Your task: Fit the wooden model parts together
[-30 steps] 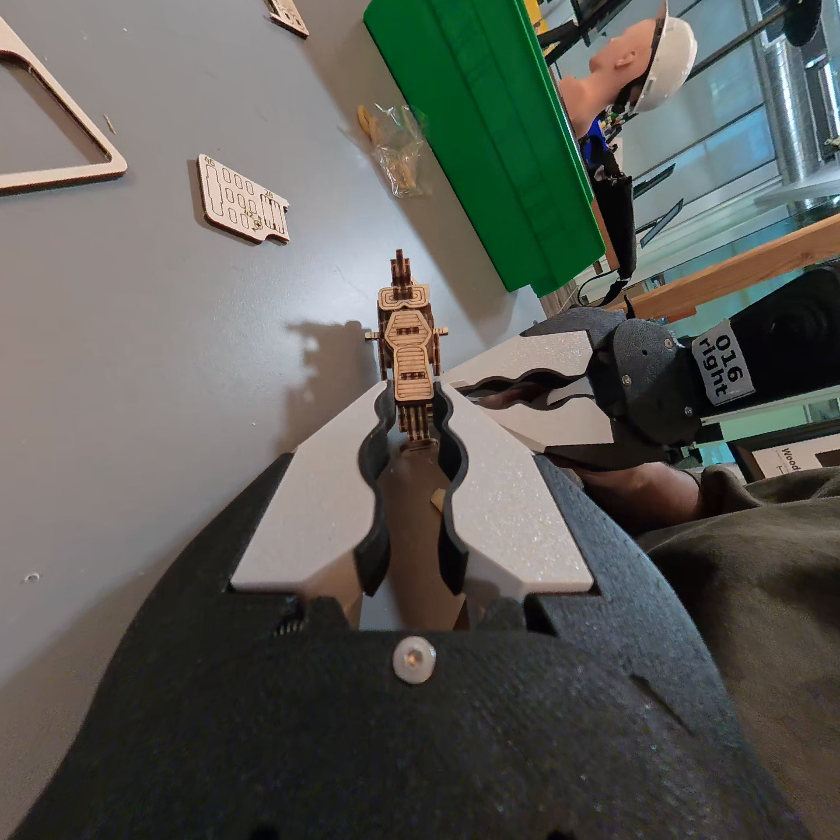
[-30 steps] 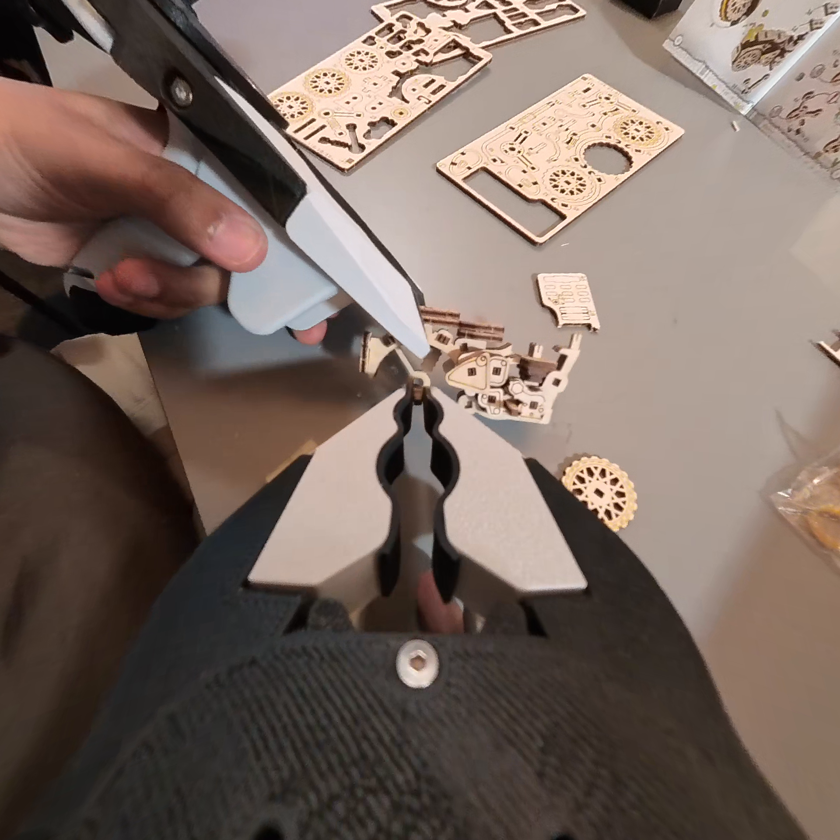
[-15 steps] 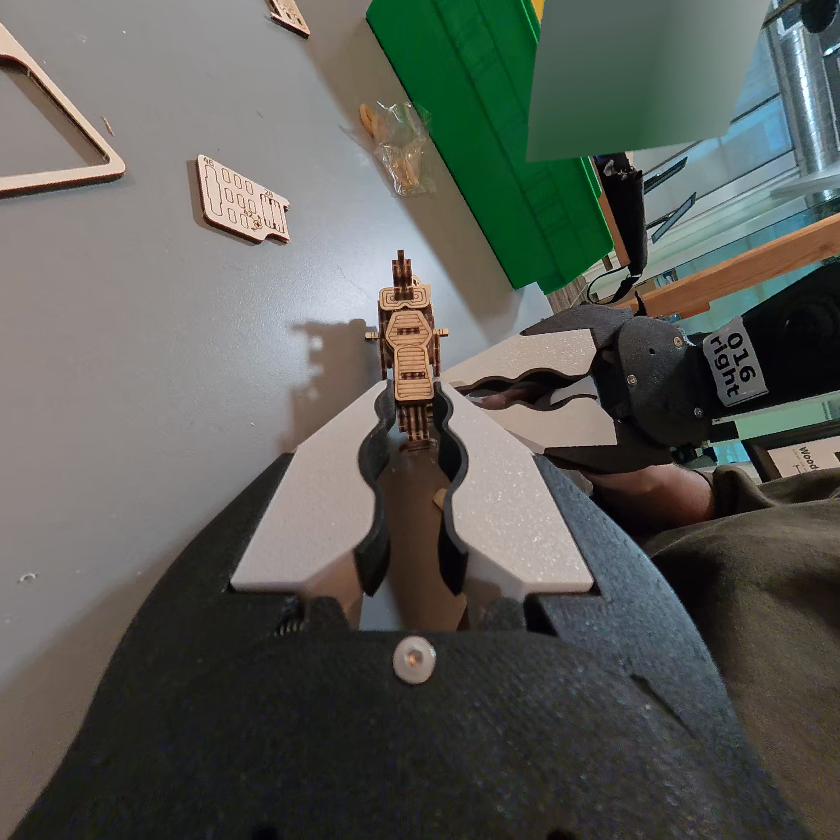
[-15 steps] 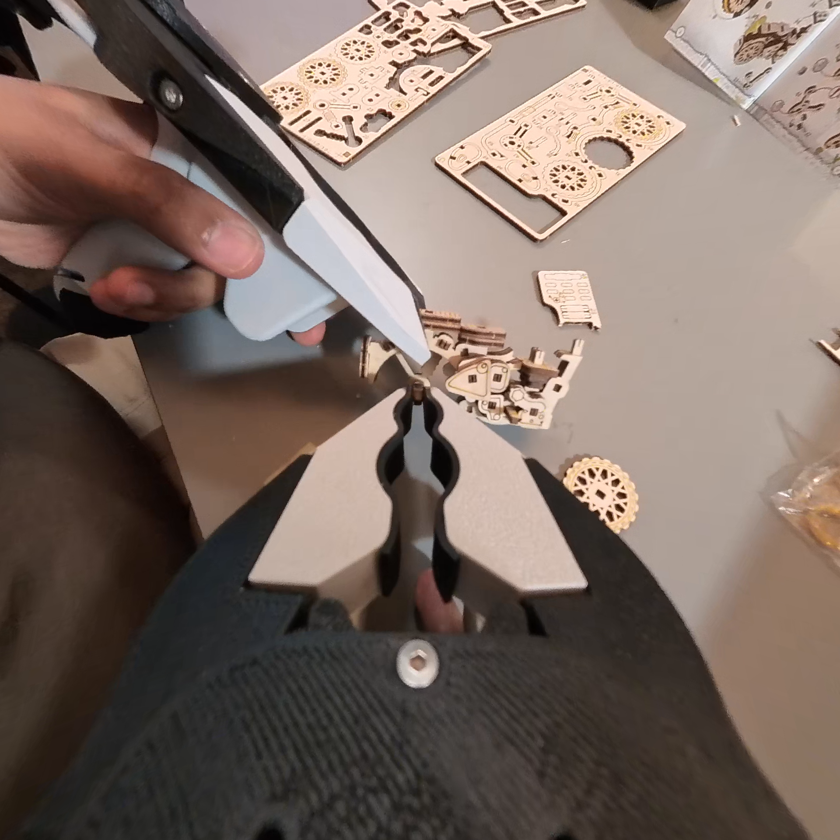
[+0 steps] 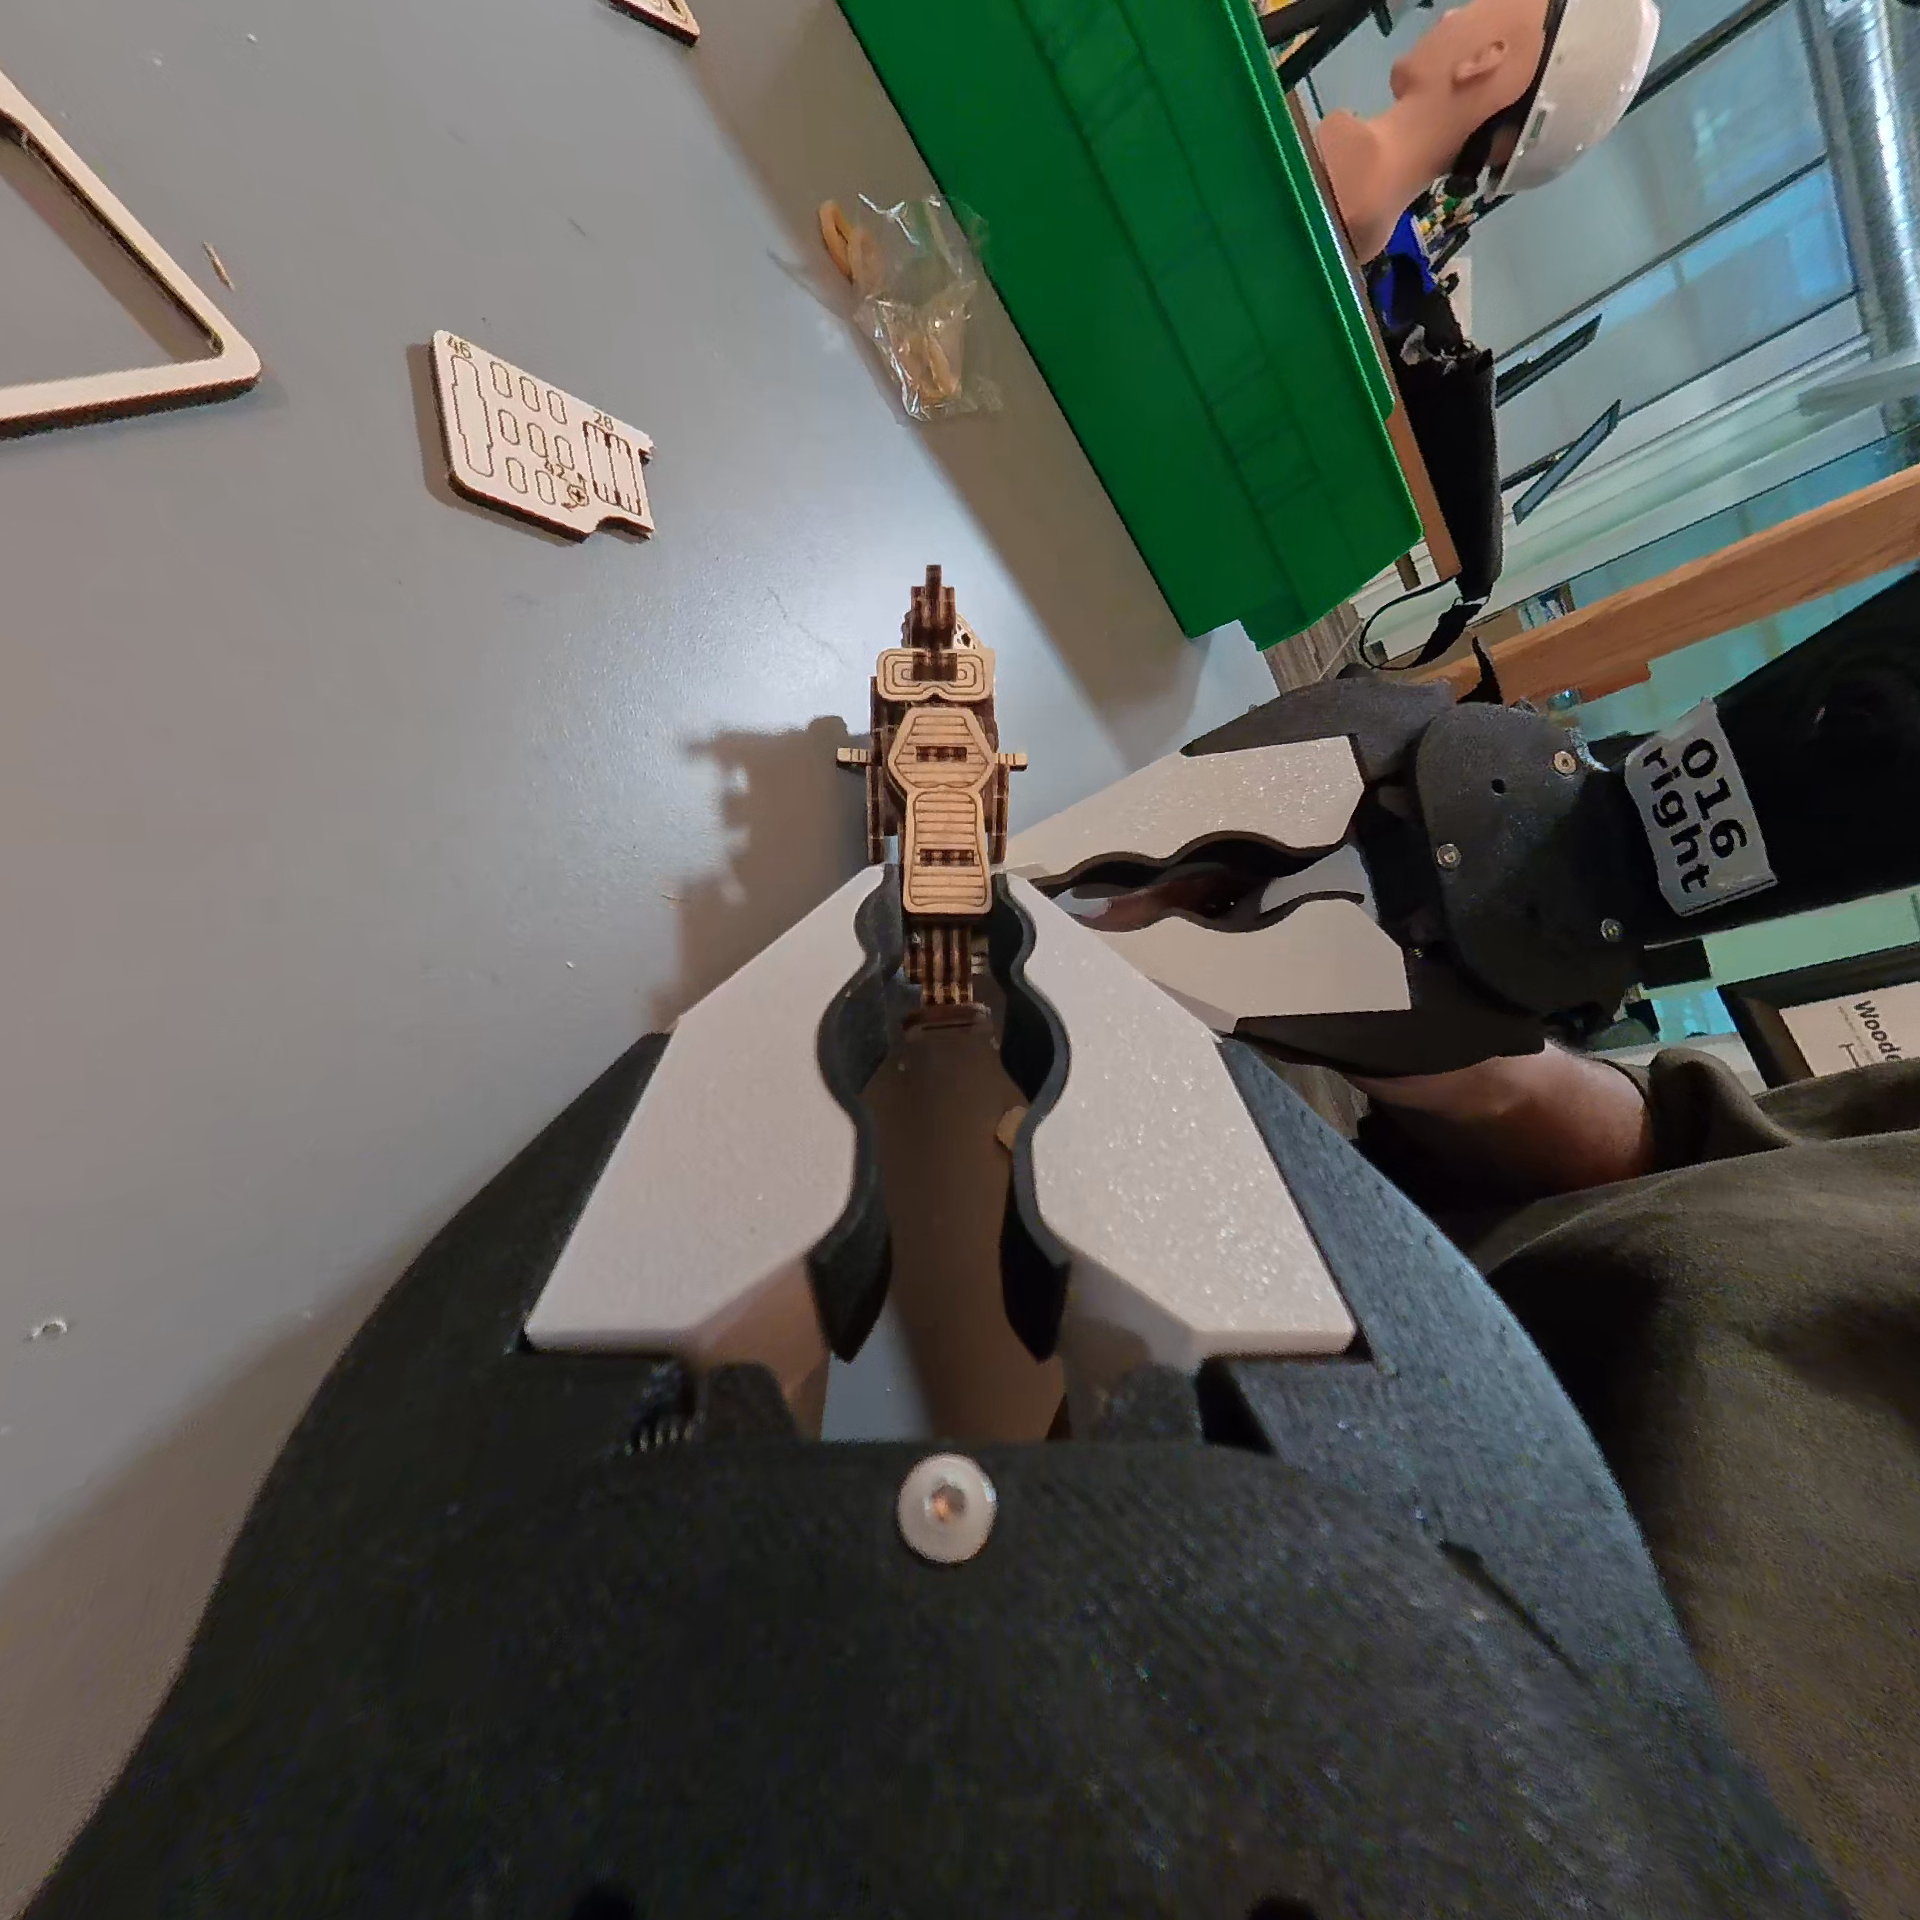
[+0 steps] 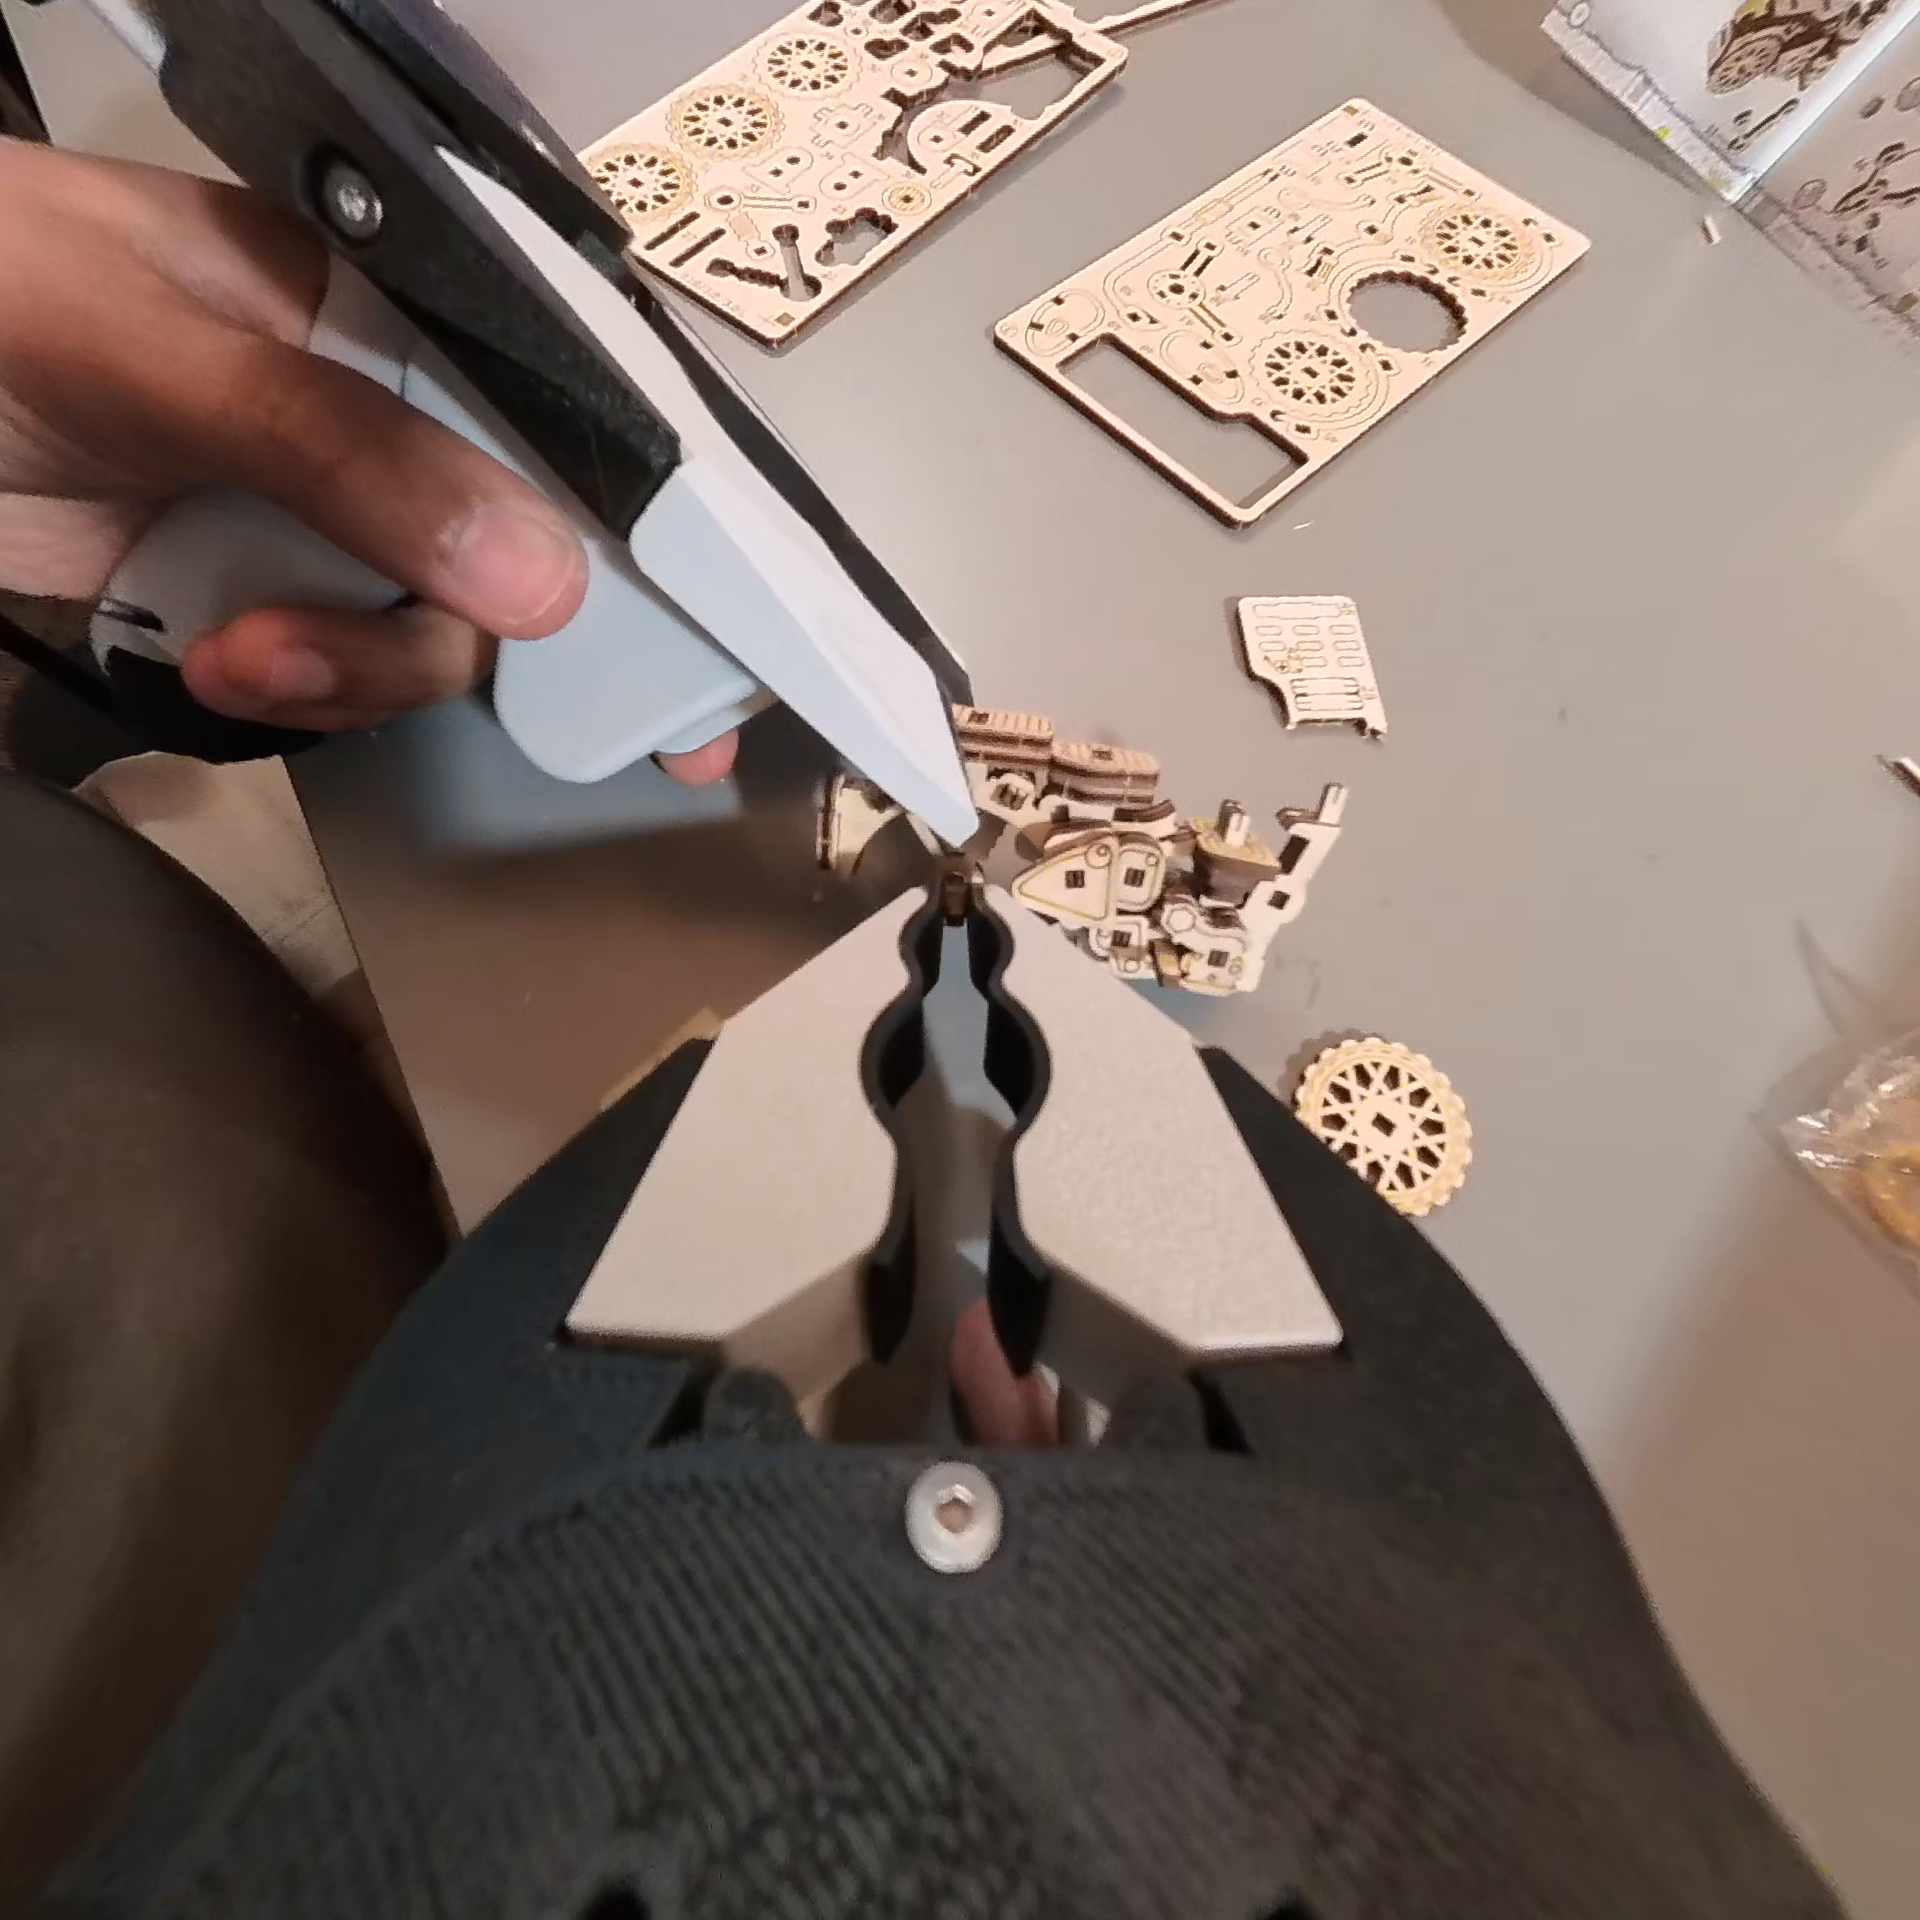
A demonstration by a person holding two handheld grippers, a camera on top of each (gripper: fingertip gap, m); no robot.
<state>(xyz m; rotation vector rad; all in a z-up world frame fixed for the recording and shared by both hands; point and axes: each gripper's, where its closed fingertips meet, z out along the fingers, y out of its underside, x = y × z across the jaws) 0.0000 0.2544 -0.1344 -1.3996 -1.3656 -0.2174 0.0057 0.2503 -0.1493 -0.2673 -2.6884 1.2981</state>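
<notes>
Between your two tools sits the half-built wooden model (image 6: 1122,883), a small machine-like body of layered plywood with a ribbed top, held above the grey surface (image 5: 312,831) near its front edge. Your left tool (image 5: 943,914) is closed on the model's rear end, gripping it at the fingertips so the body juts forward. Your right tool (image 6: 954,896) is pinched nearly closed on a tiny dark wooden part (image 6: 954,891), and that part sits right against the underside of the model beside the left tool's tip; whether it has seated in its slot you cannot tell from these views.

Judging by the look of things, you are somewhere in the middle of the build. The core body is assembled, but a loose spoked gear wheel (image 6: 1384,1124) lies just beside the model on the surface, not yet mounted. Farther out, a small snapped-off parts card (image 6: 1314,663) and two larger laser-cut sheets, (image 6: 1288,301) and (image 6: 862,145), carry many uncut pieces, including more gears. A clear bag of small bits (image 5: 914,301) lies near a green bin (image 5: 1143,291) at the far edge, and printed instruction sheets (image 6: 1787,104) rest at the corner. So plenty of fitting appears to be left after this small part goes in
</notes>
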